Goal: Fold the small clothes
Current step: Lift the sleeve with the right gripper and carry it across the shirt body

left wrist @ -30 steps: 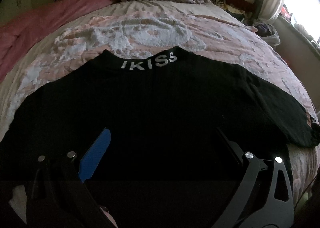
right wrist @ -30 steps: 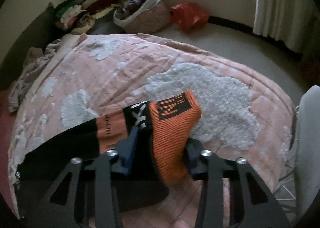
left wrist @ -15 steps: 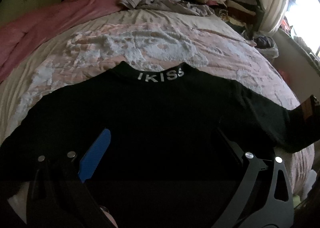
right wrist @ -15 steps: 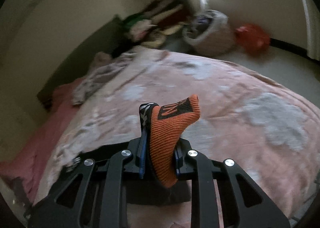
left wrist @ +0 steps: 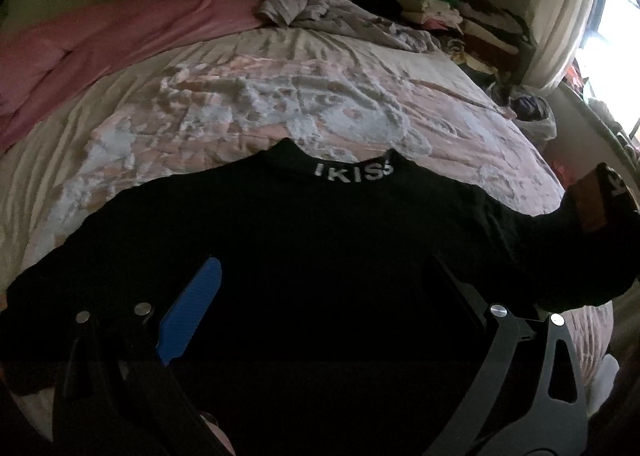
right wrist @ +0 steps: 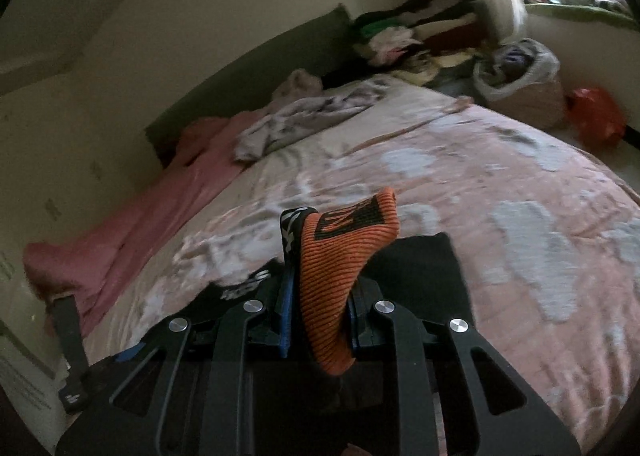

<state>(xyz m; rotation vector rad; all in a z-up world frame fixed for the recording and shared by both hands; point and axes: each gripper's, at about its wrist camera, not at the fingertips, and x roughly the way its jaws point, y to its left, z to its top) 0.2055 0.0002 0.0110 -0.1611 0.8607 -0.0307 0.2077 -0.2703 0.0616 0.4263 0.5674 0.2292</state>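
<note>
Black ribbed knit, the small top point(left wrist: 312, 240) lies spread on the bed point(left wrist: 240, 103), collar with white lettering pointing far, long axis running left to right across the sleeves. Its right sleeve is lifted off the quilt, the orange cuff point(right wrist: 340, 256) pinched between the jaws of the right gripper point(right wrist: 320, 320) and sticking up past them. The left gripper point(left wrist: 320, 296) hovers over the top's near hem with jaws spread wide, nothing between them. Far of the collar the quilt is open; clothes pile up point(left wrist: 460, 19) at the far right. The near hem is lost in shadow.
</note>
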